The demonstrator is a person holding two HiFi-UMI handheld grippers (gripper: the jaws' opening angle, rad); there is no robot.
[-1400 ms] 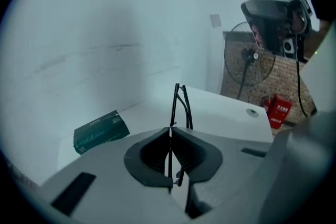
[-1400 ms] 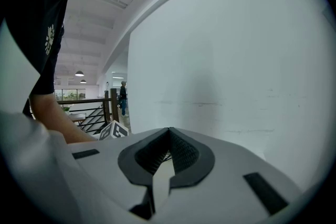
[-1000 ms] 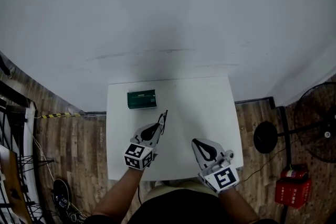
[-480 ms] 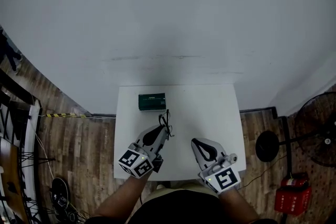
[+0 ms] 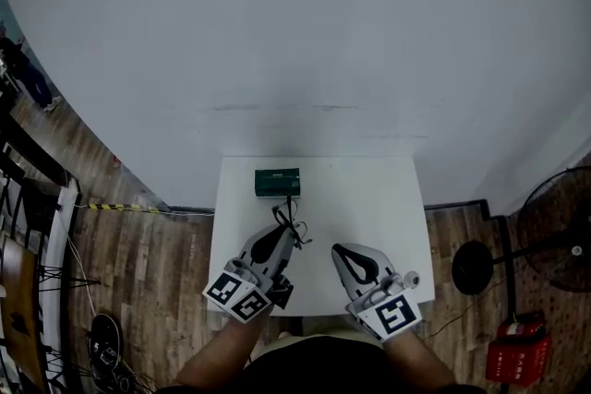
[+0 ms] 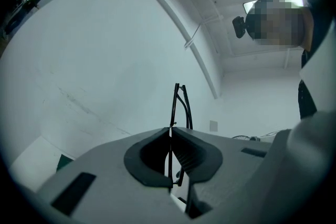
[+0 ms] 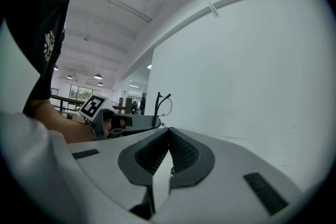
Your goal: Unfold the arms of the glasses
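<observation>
The glasses [image 5: 291, 220] are clamped edge-on in your left gripper [image 5: 293, 235], whose jaws are closed on the thin black frame. They appear lifted off the white table [image 5: 379, 198], near the green box [image 5: 277, 183]. Your right gripper [image 5: 338, 250] is just beside them, jaws fully together with nothing between them, and does not touch the glasses. Pickup is judged complete. No arm is seen swung out; both appear folded against the frame, though the outline is too thin to confirm. Remaining: open the right jaws, take one arm, swing it out, then repeat for the other arm.
</observation>
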